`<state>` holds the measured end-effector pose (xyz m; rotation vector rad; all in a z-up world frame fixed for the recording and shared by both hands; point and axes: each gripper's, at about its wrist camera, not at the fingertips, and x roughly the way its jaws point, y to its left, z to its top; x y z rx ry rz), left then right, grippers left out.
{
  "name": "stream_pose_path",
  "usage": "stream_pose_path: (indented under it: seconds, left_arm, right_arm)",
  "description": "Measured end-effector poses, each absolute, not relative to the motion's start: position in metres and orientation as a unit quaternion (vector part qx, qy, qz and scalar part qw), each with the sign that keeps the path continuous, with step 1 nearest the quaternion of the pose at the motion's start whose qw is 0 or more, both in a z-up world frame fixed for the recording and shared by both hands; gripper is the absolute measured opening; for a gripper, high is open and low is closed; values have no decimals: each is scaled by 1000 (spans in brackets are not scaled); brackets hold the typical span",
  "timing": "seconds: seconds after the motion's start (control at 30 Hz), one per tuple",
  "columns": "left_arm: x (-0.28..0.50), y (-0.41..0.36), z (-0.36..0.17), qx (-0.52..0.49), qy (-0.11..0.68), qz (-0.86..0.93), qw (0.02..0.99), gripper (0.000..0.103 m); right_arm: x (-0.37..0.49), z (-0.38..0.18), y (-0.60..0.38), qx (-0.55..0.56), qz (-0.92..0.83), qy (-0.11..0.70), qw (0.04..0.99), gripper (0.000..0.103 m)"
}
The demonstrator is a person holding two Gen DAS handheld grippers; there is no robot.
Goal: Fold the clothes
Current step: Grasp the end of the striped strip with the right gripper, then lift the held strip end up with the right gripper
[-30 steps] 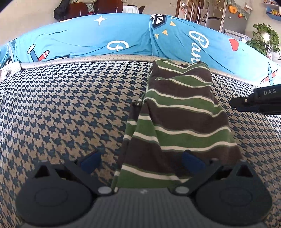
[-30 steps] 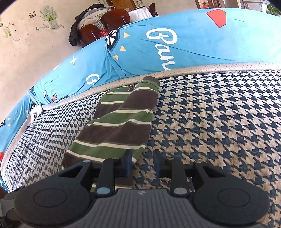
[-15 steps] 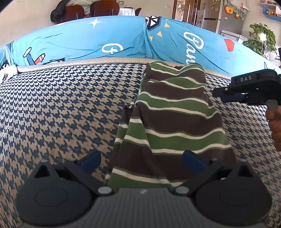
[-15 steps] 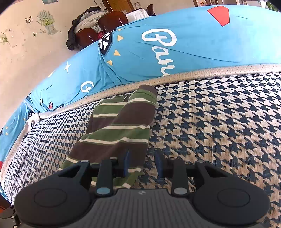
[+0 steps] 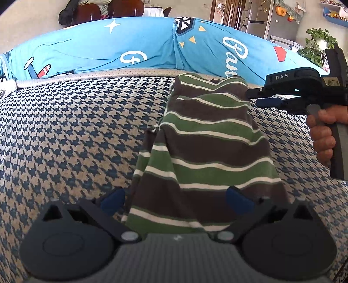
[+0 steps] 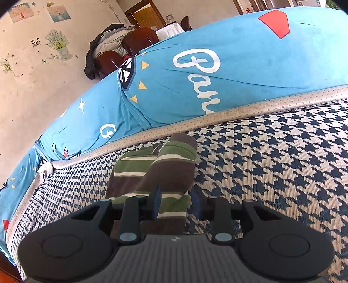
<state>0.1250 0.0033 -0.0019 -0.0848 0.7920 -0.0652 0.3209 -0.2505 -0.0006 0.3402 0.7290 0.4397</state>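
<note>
A brown, green and white striped garment (image 5: pixel 208 148) lies folded into a long strip on the houndstooth sofa seat (image 5: pixel 76 135). My left gripper (image 5: pixel 176 200) stands wide open at the strip's near end, one blue pad on each side of the cloth. In the left wrist view my right gripper (image 5: pixel 258 98), held by a hand (image 5: pixel 324 135), hovers at the strip's far right edge. In the right wrist view the right gripper (image 6: pixel 176 202) shows a narrow gap between its pads, over the garment's (image 6: pixel 152 172) right edge, and grips nothing.
Blue printed cushions (image 5: pixel 141 45) form the sofa back behind a beige piped edge (image 6: pixel 239 111). Behind the sofa are dark chairs with a jacket (image 6: pixel 106 48), a fridge (image 5: pixel 261 19) and a potted plant (image 5: pixel 315 43). Bare houndstooth seat (image 6: pixel 271 163) lies right of the garment.
The right gripper has moved left, in over the garment's far right edge, and its hand has come into the left wrist view. The left gripper has stayed put and open.
</note>
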Motion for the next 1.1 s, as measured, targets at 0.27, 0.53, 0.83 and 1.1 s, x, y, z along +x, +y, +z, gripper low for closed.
stream_pose_path:
  seconds: [0.27,0.53,0.83,1.1]
  left_arm:
    - [128,3,-5,-50,394,-32,917,103]
    - [129,2,-8,-45,396,-30,917,103]
    - [131,-1,-9,-38,398,-28,916,103]
    - [133,-3,-10,-34,398,-27,916,103]
  right_arm:
    - [345,-7,-248,180,221,343,895,31]
    - [368,-20,-244,174,228,348,893,31]
    - [375,-18,-239,127,246,339,899,36]
    - [373,-16,-209,52,227,326,916,45]
